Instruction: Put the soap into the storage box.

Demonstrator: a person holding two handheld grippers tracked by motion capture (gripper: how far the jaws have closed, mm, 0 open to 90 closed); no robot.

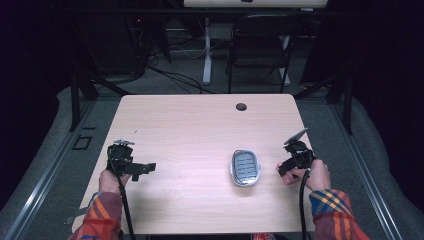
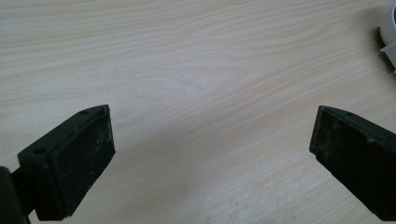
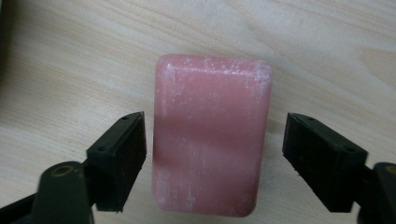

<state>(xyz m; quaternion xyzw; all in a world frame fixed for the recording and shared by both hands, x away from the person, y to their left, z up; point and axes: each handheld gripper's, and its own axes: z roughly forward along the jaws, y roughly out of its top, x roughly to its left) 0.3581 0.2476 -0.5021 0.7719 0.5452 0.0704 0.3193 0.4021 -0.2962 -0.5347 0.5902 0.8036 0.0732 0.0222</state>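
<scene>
A pink bar of soap (image 3: 212, 135) lies flat on the pale wooden table (image 1: 200, 130). My right gripper (image 3: 215, 126) stands open around it, one jaw on each side; the left jaw is close to the bar and the right jaw stands clearly apart. In the high view the right gripper (image 1: 284, 169) is low at the table's right side, held by a hand. A grey and white ribbed soap dish (image 1: 245, 168) sits just left of it. My left gripper (image 1: 145, 167) hovers over the table's left part, open (image 2: 213, 114) with bare wood between its jaws.
The dish's white edge (image 2: 390, 28) shows at the upper right of the left gripper view. A cable hole (image 1: 241, 106) sits near the table's far edge. Behind the table stand a black folding chair (image 1: 260, 47) and a desk leg (image 1: 206, 55).
</scene>
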